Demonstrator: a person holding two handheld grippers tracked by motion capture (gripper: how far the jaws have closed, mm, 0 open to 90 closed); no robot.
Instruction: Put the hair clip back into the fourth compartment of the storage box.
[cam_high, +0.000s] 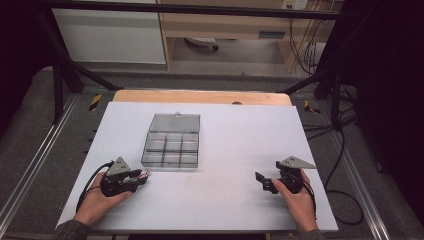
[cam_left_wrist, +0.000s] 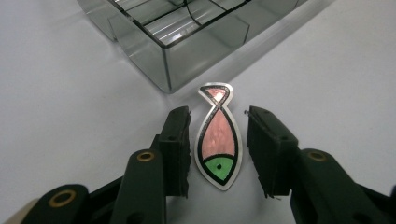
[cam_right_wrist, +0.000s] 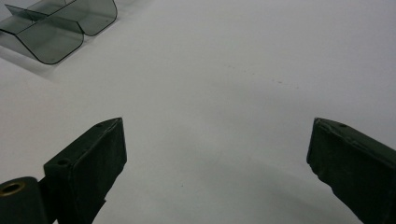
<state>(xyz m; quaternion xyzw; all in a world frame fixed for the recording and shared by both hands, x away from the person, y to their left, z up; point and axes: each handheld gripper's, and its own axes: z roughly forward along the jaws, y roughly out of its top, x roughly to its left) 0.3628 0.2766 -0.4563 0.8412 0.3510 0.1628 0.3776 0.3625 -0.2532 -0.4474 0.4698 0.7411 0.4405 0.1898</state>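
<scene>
Fish tag (cam_left_wrist: 218, 138) btwn left tool (cam_left_wrist: 218, 148) jaws, before box (cam_left_wrist: 168, 35).

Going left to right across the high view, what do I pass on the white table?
Left gripper → fish charm between its fingers → clear compartment box → right gripper.

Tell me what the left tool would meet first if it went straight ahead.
The fish-shaped piece lying between the left tool's open jaws; beyond it, probably the corner of the clear compartment box.
</scene>
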